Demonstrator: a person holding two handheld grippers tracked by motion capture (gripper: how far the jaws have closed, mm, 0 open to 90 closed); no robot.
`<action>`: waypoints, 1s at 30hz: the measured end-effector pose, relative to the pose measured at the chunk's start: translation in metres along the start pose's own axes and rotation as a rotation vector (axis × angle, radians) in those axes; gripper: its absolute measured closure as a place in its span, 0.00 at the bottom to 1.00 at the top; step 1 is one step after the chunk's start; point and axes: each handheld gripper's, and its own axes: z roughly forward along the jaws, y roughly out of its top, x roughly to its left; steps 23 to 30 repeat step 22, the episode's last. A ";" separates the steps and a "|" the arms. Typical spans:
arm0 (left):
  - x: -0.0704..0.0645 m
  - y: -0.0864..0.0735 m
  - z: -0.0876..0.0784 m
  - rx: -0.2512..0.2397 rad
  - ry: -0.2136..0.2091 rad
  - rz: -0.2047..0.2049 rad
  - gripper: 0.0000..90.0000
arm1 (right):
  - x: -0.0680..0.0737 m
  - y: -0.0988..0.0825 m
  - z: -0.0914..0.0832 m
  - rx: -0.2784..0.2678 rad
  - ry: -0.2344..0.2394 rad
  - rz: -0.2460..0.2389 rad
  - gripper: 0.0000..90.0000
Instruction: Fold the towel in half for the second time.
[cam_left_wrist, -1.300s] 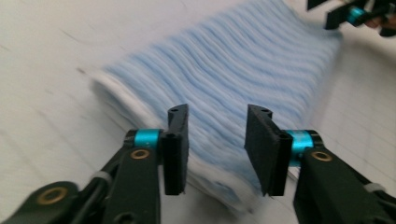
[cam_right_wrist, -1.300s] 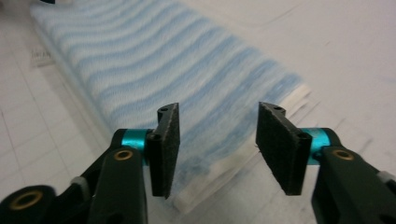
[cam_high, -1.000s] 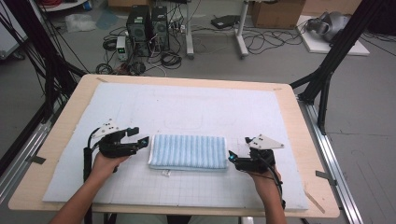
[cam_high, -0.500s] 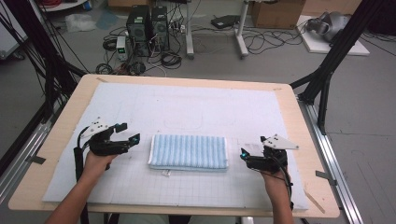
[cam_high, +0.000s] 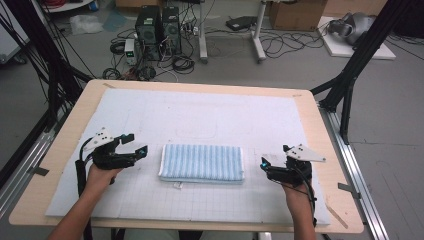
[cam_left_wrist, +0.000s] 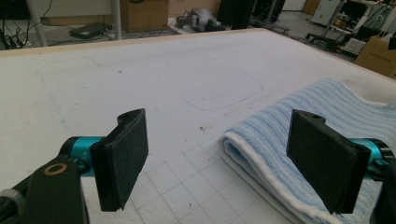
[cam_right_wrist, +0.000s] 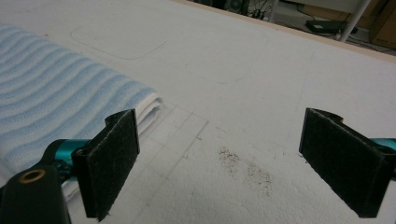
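A folded blue-and-white striped towel (cam_high: 202, 163) lies flat on the white mat, near the front middle. My left gripper (cam_high: 136, 143) hovers just left of the towel's left end, open; its jaws have just been opening and nothing is between them. In the left gripper view the gripper (cam_left_wrist: 224, 156) stands wide, with the towel (cam_left_wrist: 280, 121) lying beyond the right pad (cam_left_wrist: 322, 163). My right gripper (cam_high: 274, 157) stands a little right of the towel's right end, open and empty. In the right gripper view the gripper (cam_right_wrist: 226, 161) frames bare mat, with the towel (cam_right_wrist: 56, 98) at the left.
The white gridded mat (cam_high: 210, 115) covers most of the wooden table (cam_high: 330, 150). A patch of dark specks (cam_right_wrist: 245, 168) marks the mat near the right gripper. Beyond the far edge are computer towers (cam_high: 157, 27), cables and black frame posts (cam_high: 350, 75).
Both grippers have drawn outward from the towel's ends, the left one leftward and the right one rightward. The towel has stayed in place.
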 end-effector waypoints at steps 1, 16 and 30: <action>0.000 0.000 0.000 0.000 -0.001 -0.003 0.24 | 0.000 0.000 0.000 0.001 -0.001 -0.002 0.13; 0.002 -0.001 0.000 0.008 0.005 -0.012 0.25 | 0.000 -0.001 0.001 -0.001 0.012 0.010 0.13; 0.003 -0.001 0.001 0.009 0.006 -0.010 0.25 | -0.001 -0.001 0.000 -0.004 0.012 0.012 0.13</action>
